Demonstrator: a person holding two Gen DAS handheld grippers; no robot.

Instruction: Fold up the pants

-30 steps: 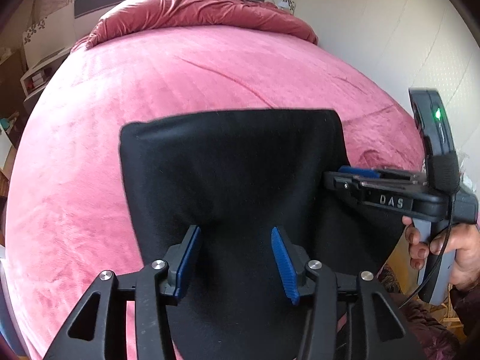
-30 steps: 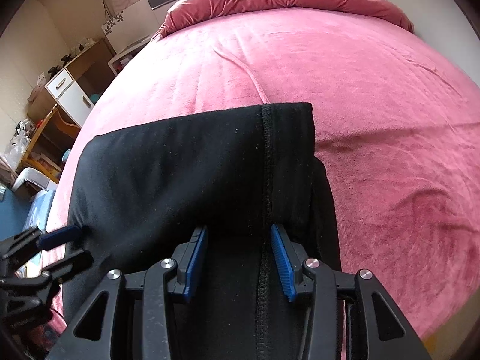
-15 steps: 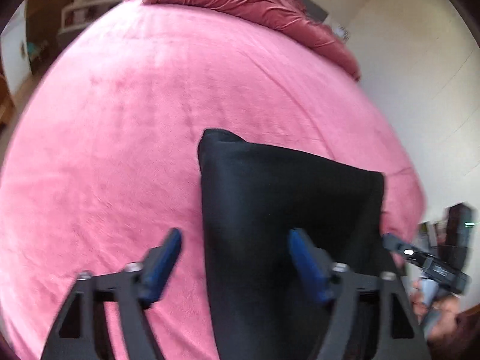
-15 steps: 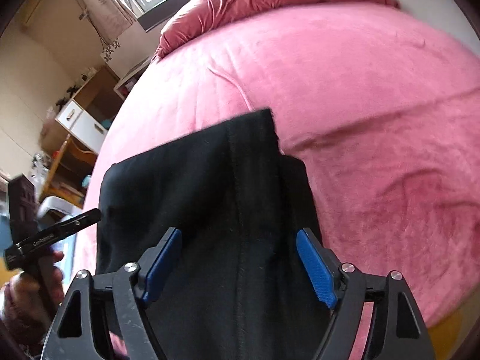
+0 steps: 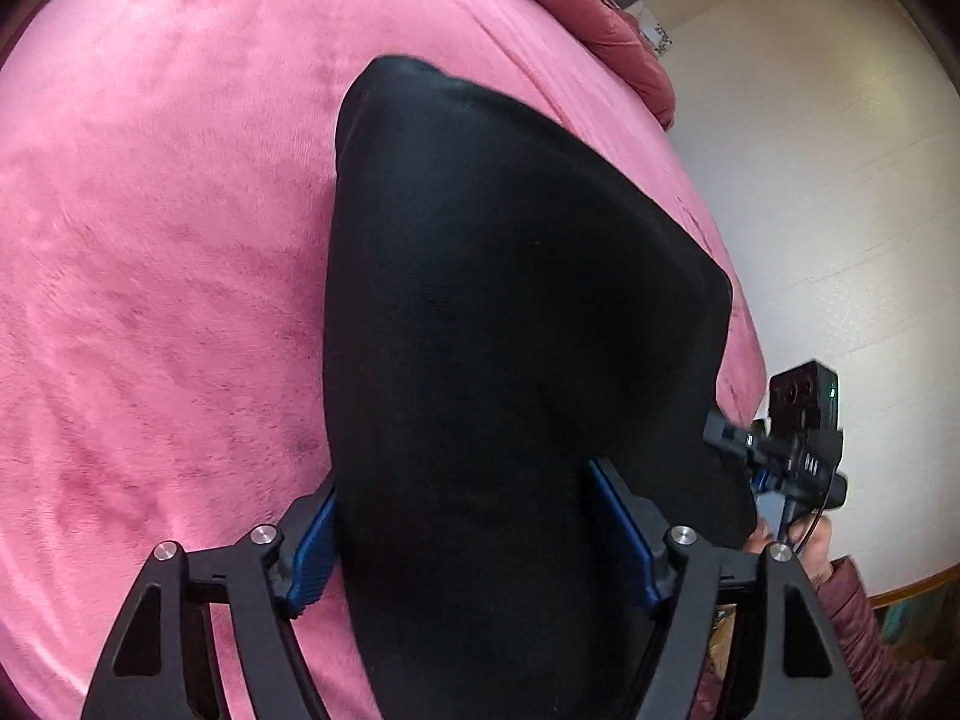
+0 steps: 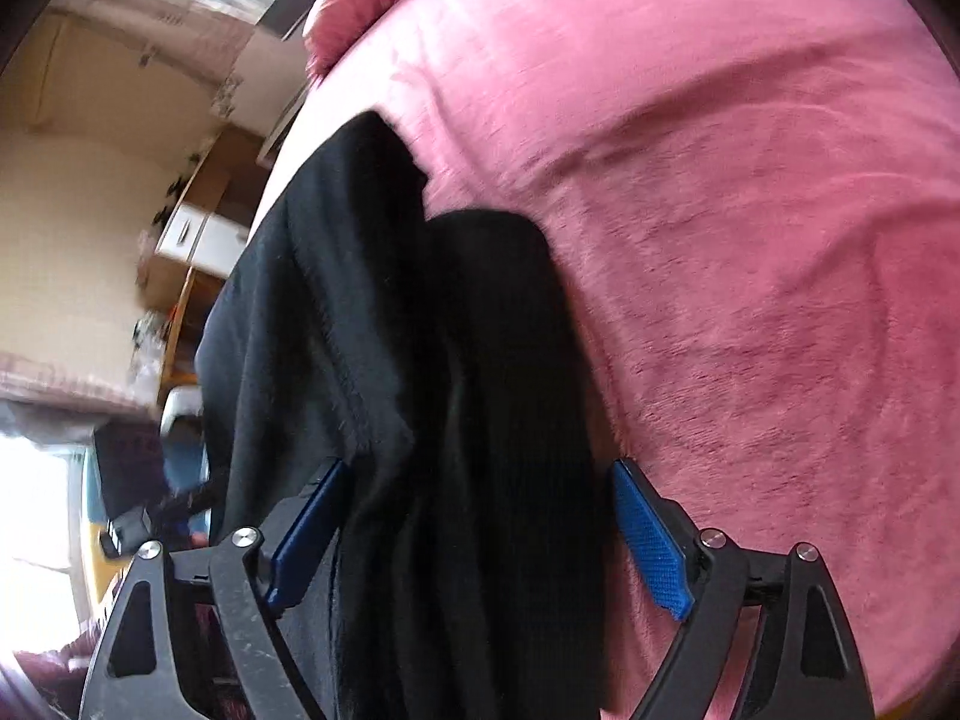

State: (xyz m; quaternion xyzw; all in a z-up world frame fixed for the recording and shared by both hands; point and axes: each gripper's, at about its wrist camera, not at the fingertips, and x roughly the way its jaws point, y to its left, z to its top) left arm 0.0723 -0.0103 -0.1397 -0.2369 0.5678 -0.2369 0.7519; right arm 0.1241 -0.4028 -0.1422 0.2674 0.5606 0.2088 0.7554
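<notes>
Black pants (image 5: 516,324) folded into a compact stack on the pink bed (image 5: 156,276), spread out directly ahead of and beneath both grippers. Judging by the layered edges, at least one fold already made; possibly one more fold or a final smoothing left, hard to say from here.

Left gripper (image 5: 474,534): jaws set wide apart, just been opening, blue pads flanking the near end of the cloth, left pad right at the stack's left edge, right pad over the fabric. No pinch visible; cloth passing between the pads but not pressed.

Right gripper (image 6: 474,534): likewise spread wide, just been opening, a doubled ridge of fabric running up between the pads, neither pad pressing on it. Released, by the look of it.

From the left wrist view only: smooth upper face of the stack, its far rounded corner, the right gripper (image 5: 786,450) just beyond the stack's right edge with the person's hand (image 5: 810,546) and a quilted sleeve (image 5: 864,636), plus a white wall (image 5: 828,180) and the bunched duvet (image 5: 594,6) far ahead.

From the right wrist view only: the stacked layers seen edge-on, an upper layer stepped back from a lower one, and off to the left a wooden desk with white drawers (image 6: 198,234), blurred.
</notes>
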